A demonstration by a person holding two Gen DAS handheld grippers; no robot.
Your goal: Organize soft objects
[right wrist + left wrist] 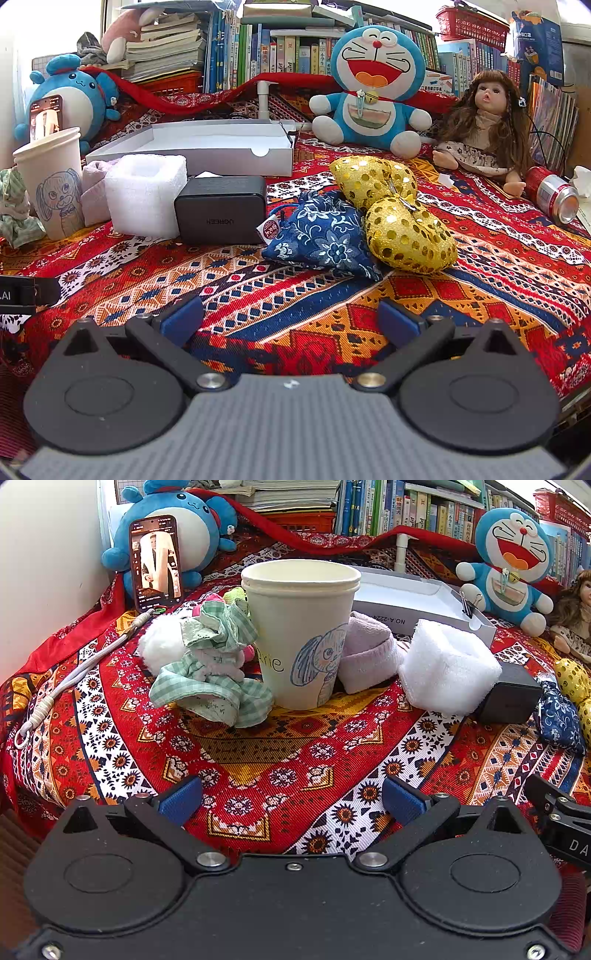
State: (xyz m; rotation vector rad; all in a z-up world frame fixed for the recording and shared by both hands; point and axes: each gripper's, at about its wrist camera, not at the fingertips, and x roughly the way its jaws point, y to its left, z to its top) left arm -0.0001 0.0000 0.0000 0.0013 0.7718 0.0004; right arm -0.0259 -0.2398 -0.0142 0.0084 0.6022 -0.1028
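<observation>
In the left wrist view a green checked cloth toy (212, 668) lies left of a paper cup (301, 631), with a white fluffy ball (160, 646) behind it. A pale pink sock roll (365, 653) and a white folded towel (448, 666) lie right of the cup. My left gripper (291, 799) is open and empty, well short of the cup. In the right wrist view a blue floral pouch (323, 236) and a gold sequin heart pair (399, 218) lie ahead. My right gripper (290, 319) is open and empty, short of the pouch. The towel (146, 194) also shows there.
An open white box (207, 147) lies behind the towel, with a black charger (221, 216) in front of it. A Doraemon plush (373, 88), a doll (484, 129), a red can (552, 194), a blue plush (177, 528) and a phone (156, 563) line the back. A cord (74, 675) lies left.
</observation>
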